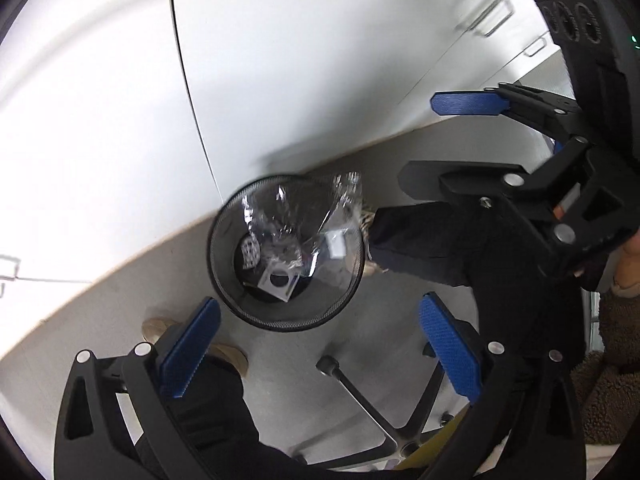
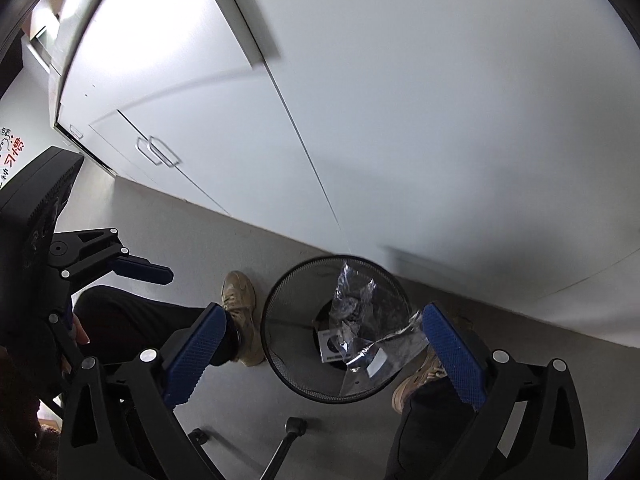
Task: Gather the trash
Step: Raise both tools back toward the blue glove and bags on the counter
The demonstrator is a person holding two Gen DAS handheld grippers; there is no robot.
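Note:
A black mesh waste bin (image 1: 224, 300) stands on the grey floor by a white cabinet; it also shows in the right wrist view (image 2: 280, 344). A clear crumpled plastic wrapper (image 1: 304, 216) hangs over the bin's mouth, also seen in the right wrist view (image 2: 360, 320), close to the right fingertip there. Inside the bin lies a small white box with a round hole (image 1: 278, 278). My left gripper (image 1: 320, 344) is open and empty above the bin. My right gripper (image 2: 324, 344) is open above the bin; it also shows in the left wrist view (image 1: 432, 140).
White cabinet doors (image 2: 400, 100) with metal handles (image 2: 158, 151) rise behind the bin. The person's legs and tan shoes (image 2: 240, 300) stand on both sides of the bin. An office chair's base and caster (image 1: 328, 366) lie on the near floor.

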